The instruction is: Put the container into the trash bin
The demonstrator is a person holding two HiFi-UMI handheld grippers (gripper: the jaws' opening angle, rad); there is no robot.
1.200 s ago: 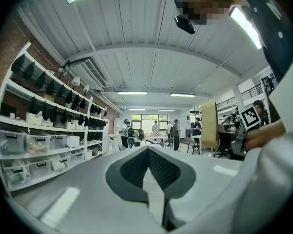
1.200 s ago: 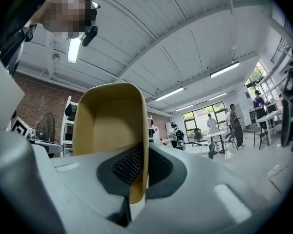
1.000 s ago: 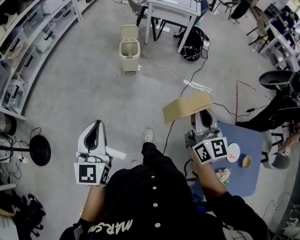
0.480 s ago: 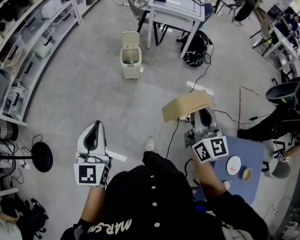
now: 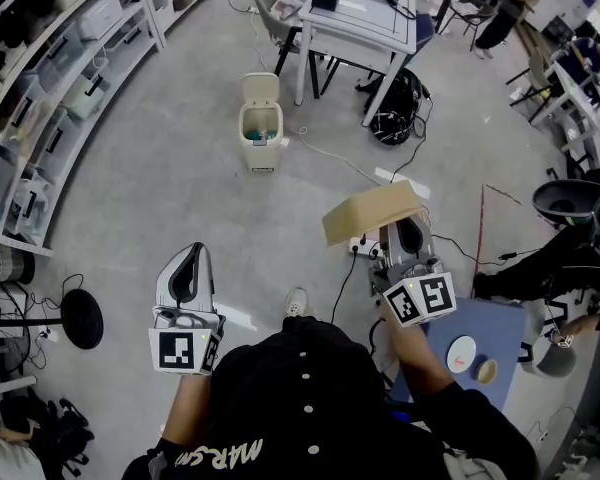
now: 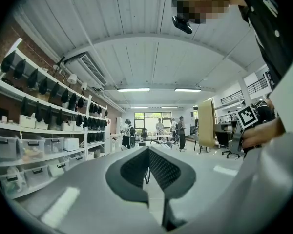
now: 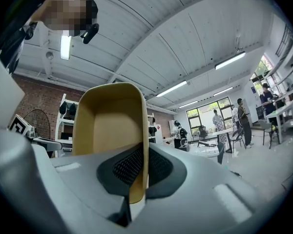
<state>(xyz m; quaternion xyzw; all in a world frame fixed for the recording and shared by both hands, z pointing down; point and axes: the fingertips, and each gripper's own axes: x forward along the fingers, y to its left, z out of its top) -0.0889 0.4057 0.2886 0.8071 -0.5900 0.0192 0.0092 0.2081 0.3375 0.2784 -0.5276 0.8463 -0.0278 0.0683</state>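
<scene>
Shelving (image 5: 40, 78): far left of the trash bin (image 5: 259, 128), running along the wall and loaded with clear boxes.
Floor fan (image 5: 80, 318): left of the trash bin and much nearer the person, lying flat on the concrete.
Left gripper (image 5: 187, 266): left of the trash bin and well short of it, pointing level. In the left gripper view its jaws (image 6: 147, 152) stand together with nothing between them.
Trash bin: a cream bin on the open floor ahead of the person, its lid tipped up and its mouth uncovered.
White table (image 5: 360, 23): just right of the trash bin and a little beyond it, with a black bag (image 5: 395, 108) on the floor at its legs.
Container (image 5: 372, 213): a tan, open-topped tray right of the trash bin and well apart from it, up in the air and tilted on edge.
Right gripper (image 5: 408, 230): right of the trash bin, touching the container. The right gripper view shows its jaws (image 7: 139, 165) clamped on one side wall of the container (image 7: 110, 126).
Blue table (image 5: 505, 323): far right of the trash bin, beside the person, bearing a small plate (image 5: 461, 354) and a bowl (image 5: 487, 371).
</scene>
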